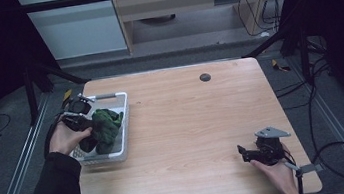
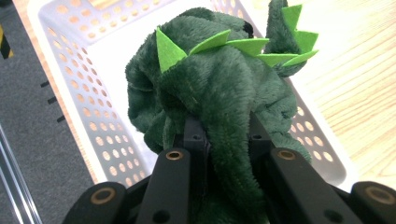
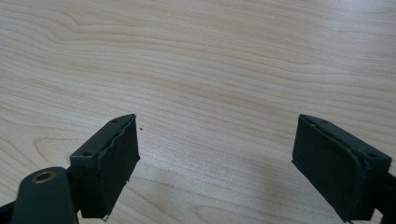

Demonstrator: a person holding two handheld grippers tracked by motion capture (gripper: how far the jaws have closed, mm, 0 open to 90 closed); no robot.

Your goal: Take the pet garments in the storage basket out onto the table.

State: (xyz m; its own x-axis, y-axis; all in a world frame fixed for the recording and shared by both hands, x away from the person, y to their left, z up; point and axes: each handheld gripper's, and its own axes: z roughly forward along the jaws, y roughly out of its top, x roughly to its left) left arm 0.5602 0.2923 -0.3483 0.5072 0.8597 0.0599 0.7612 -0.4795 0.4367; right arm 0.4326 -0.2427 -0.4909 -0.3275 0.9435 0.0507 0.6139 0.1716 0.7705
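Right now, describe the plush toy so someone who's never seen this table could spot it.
Look to the wooden table's left edge, where a white perforated basket sits. Over it, the left gripper pinches the toy: dark green plush with bright green felt spikes.

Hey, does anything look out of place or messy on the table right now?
Nothing stands out. The left claw grips a green plush toy over the white basket; no spills or damage.
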